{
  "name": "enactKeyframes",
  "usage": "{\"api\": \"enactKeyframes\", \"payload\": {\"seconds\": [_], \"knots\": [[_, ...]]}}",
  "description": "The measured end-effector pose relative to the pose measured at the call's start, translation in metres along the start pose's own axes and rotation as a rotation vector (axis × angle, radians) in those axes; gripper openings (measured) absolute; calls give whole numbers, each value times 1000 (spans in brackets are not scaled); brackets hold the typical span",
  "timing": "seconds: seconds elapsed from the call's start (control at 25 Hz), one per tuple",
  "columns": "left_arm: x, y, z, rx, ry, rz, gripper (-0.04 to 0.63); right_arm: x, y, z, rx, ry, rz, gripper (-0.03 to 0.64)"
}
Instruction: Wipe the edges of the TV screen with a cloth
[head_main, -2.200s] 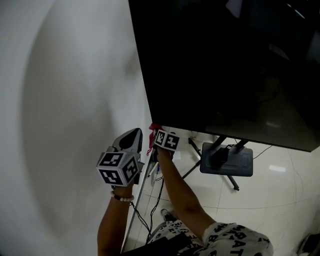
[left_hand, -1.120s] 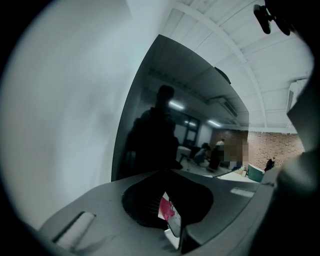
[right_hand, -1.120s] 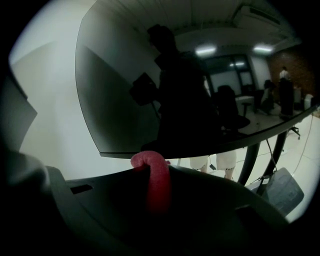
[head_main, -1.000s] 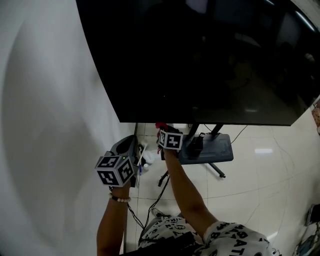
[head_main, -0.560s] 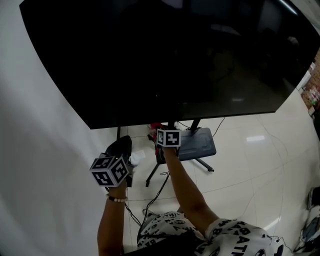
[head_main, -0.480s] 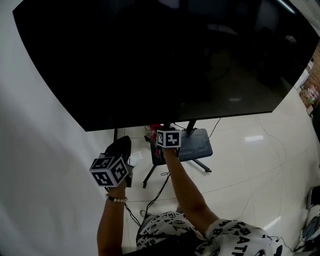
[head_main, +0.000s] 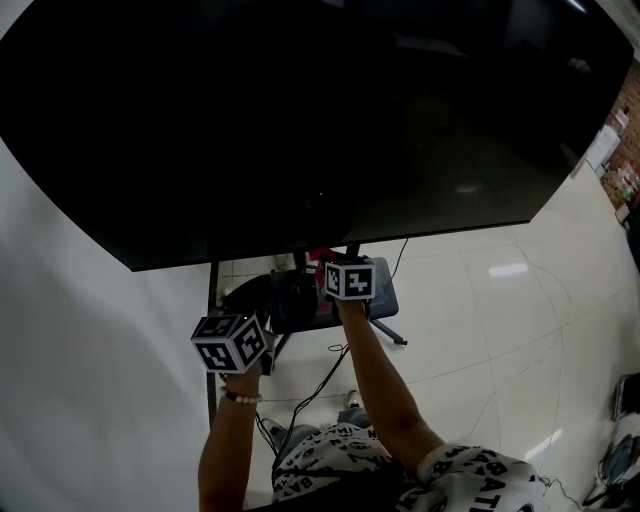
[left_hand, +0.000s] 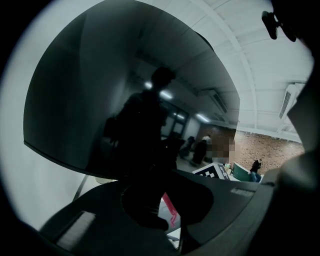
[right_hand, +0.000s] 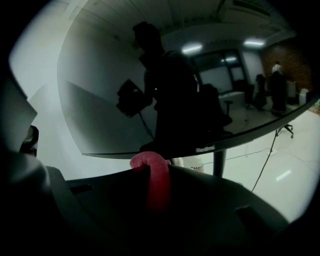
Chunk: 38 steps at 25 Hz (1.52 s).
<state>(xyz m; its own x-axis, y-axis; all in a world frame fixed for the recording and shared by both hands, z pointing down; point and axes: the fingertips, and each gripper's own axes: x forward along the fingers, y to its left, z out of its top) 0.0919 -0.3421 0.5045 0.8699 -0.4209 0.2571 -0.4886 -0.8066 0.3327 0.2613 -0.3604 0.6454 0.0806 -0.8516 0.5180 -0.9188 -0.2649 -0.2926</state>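
Observation:
The black TV screen (head_main: 320, 120) fills the top of the head view, and its lower edge (head_main: 330, 243) slants across the middle. My right gripper (head_main: 325, 262) sits just under that edge, shut on a red cloth (head_main: 322, 257). In the right gripper view the cloth (right_hand: 156, 177) is pinched in the seam of the jaws, its folded tip close below the TV's lower edge (right_hand: 200, 148). My left gripper (head_main: 262, 298) hangs lower and to the left, apart from the TV. Its jaws (left_hand: 175, 220) look dark, with a dark round shape between them.
The TV stand's grey base (head_main: 372, 285) and black pole (head_main: 213, 300) are below the screen, with cables (head_main: 320, 370) trailing over the glossy floor (head_main: 500, 330). A white wall (head_main: 90, 400) is on the left. A white bottle (right_hand: 192, 164) stands near the stand's post.
The right gripper with the cloth has gone from the TV's lower-left corner to further right along the lower edge. The left gripper has followed beside it. The cloth stays pinched.

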Motion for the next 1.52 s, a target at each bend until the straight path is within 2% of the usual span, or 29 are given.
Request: {"api": "enactKeyframes", "payload": {"seconds": [0.4,0.84,0.92,1.04,1.12,1.28,1.52], "knots": [[48,-72,-34,18,53,-8,2,-37,-76,9,-2,37,7,67],[76,-125,-59,29,100,-140,2,-69,-149,16,31,30,-87,67],[86,-132,-63,28,110,-165,2,-74,-161,18,56,26,-93,67],[103,-149,-73,23,134,-187,2,-83,-182,18,36,41,-85,67],[120,-166,-75,21,137,-202,2,-92,-201,22,21,38,-88,67],[156,-208,-82,23,136,-226,2,-118,-250,27,60,17,-83,67],[213,-274,-100,-17,142,-226,2,-158,-332,38,80,10,-59,67]]}}
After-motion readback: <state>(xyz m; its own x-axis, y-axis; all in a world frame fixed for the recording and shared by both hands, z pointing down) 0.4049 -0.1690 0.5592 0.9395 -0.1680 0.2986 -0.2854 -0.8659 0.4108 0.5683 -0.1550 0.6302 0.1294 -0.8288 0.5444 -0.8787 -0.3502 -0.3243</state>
